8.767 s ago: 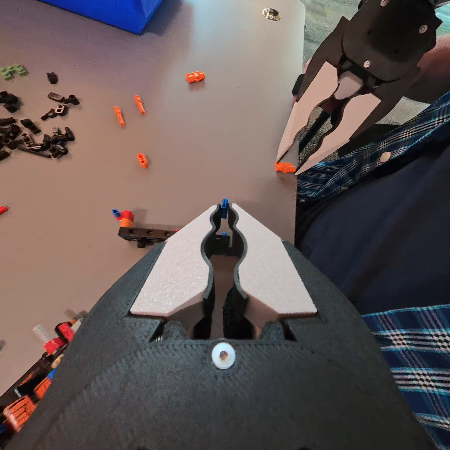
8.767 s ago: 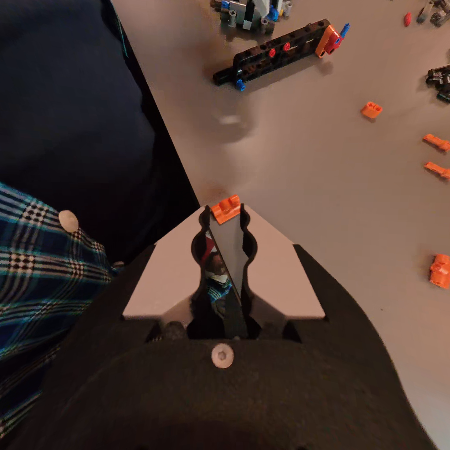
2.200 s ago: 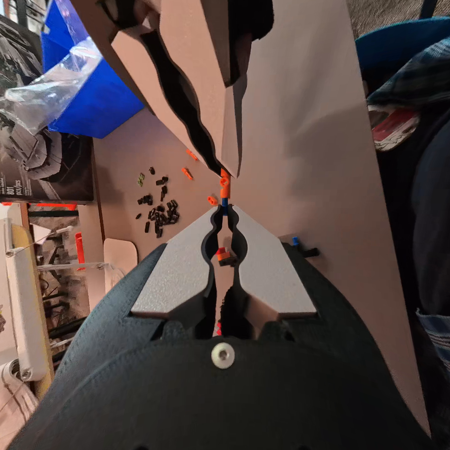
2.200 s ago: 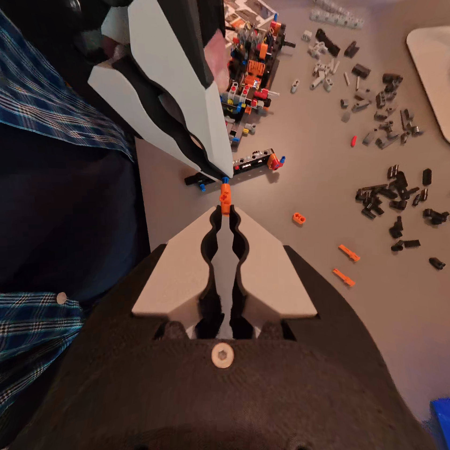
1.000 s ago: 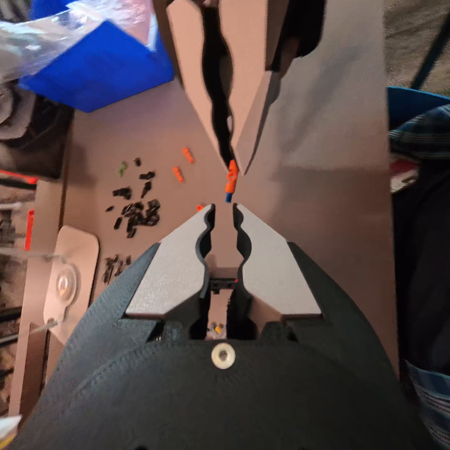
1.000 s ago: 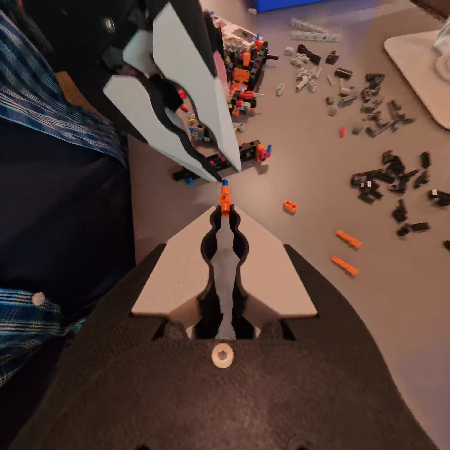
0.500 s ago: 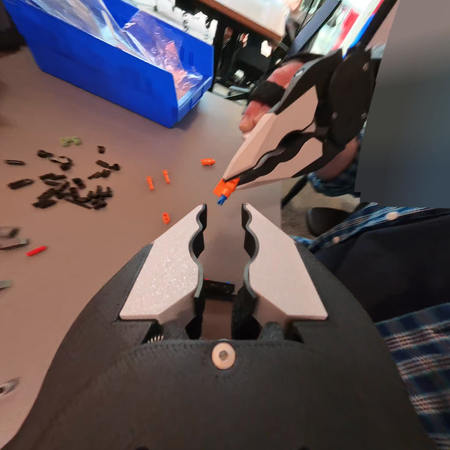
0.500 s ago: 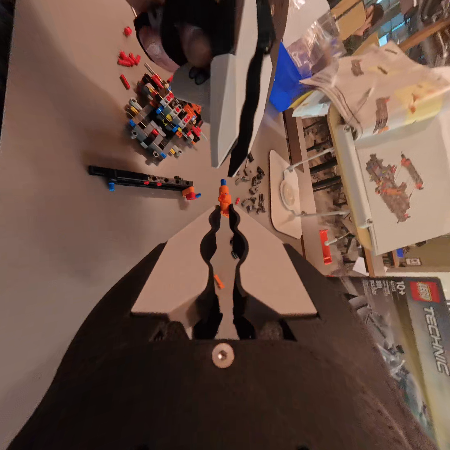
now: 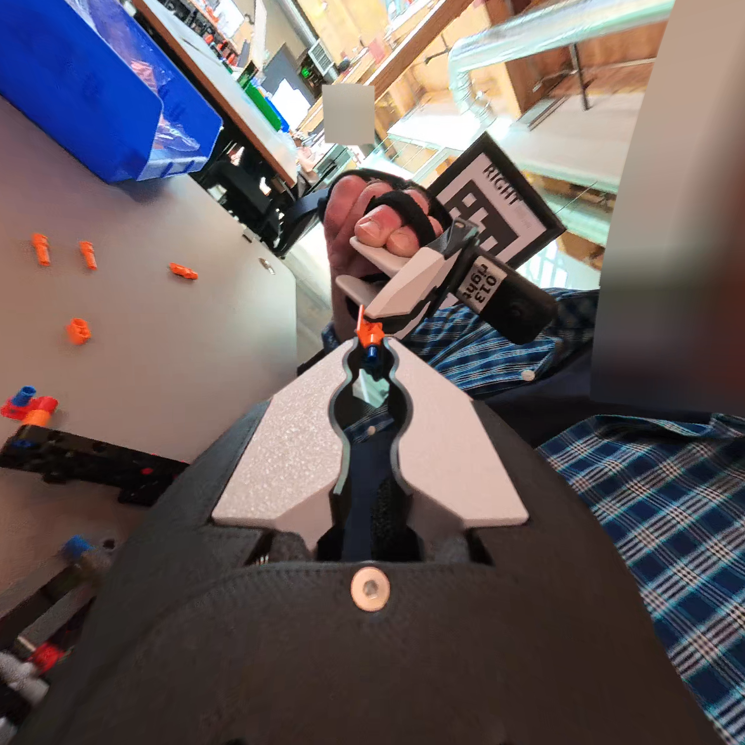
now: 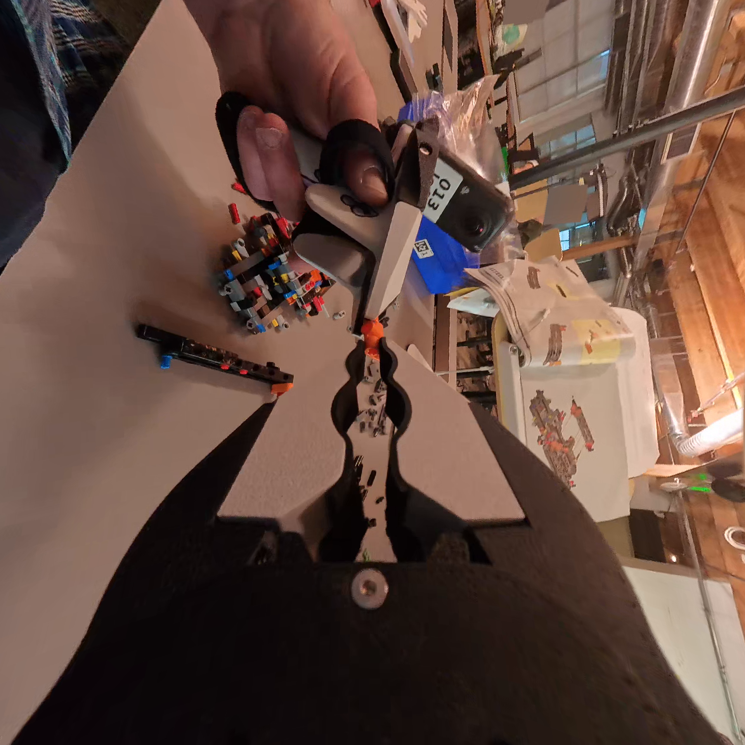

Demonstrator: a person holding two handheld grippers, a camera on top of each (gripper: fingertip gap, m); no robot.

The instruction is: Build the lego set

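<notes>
A small orange connector (image 9: 367,331) with a blue pin (image 9: 371,354) stuck in it is held in the air between both grippers, above the table's near edge. My left gripper (image 9: 371,344) is shut on the blue pin end. My right gripper (image 10: 370,348) is shut on the orange connector (image 10: 371,331). The two grippers meet tip to tip: the right one (image 9: 373,322) comes in from the upper right in the left wrist view, and the left one (image 10: 369,318) comes in from above in the right wrist view.
A black beam (image 10: 213,354) with red, orange and blue parts lies on the table (image 9: 181,363), also in the left wrist view (image 9: 80,463). Beside it is the partly built model (image 10: 270,282). Loose orange pieces (image 9: 78,330), a blue bin (image 9: 80,100) and an instruction booklet (image 10: 564,322) lie farther off. My two grippers' fingertips are within a few centimetres of each other. Left tips and right tips are each some 15 centimetres from the partly built model (image 10: 270,282).
My left gripper let go of the pin after the parts were joined, stood open half a second ago, and has now shut on the blue pin again. Both grippers have turned and risen.
</notes>
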